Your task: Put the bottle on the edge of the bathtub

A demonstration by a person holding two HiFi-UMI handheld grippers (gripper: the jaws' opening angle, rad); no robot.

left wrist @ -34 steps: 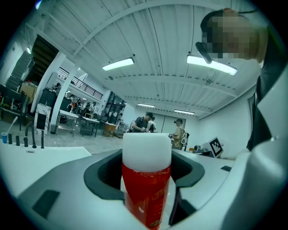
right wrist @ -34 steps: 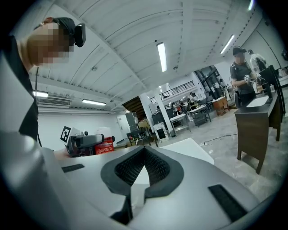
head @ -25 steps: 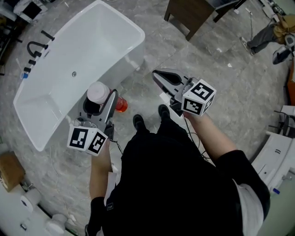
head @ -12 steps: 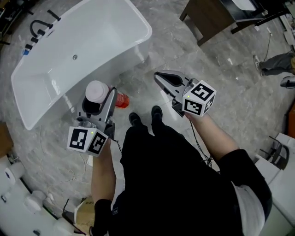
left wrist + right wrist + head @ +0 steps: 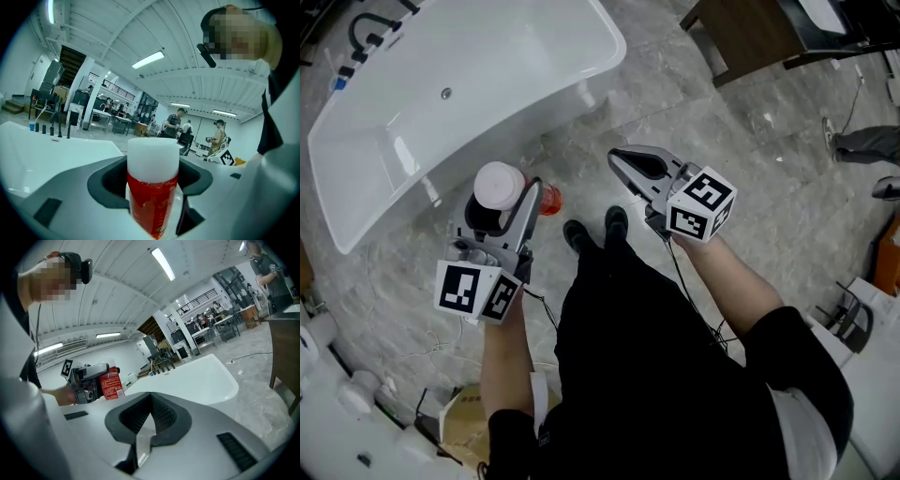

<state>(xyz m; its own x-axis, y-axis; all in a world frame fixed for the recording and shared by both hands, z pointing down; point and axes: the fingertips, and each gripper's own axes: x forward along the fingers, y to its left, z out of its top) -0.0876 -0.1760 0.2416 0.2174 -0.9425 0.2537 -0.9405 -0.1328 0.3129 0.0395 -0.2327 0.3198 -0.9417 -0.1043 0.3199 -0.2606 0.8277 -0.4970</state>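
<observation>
A red bottle with a white cap (image 5: 499,187) (image 5: 152,187) stands upright in my left gripper (image 5: 504,208), which is shut on it. The right gripper view shows the same bottle (image 5: 111,383) at the left. The white bathtub (image 5: 450,103) (image 5: 197,376) lies on the floor ahead and to the left of the bottle, its near rim (image 5: 422,183) a short way off. My right gripper (image 5: 639,169) (image 5: 150,420) is held out over the floor to the right, shut with nothing in it.
A black faucet (image 5: 366,37) stands at the tub's far left rim. A brown wooden cabinet (image 5: 759,33) is at the back right. A person's legs (image 5: 862,141) show at the far right. White fixtures and a cardboard box (image 5: 469,422) lie at the lower left.
The view has shifted: the tub sits higher and further left in the head view. Both grippers keep their pose, the left one still holding the bottle.
</observation>
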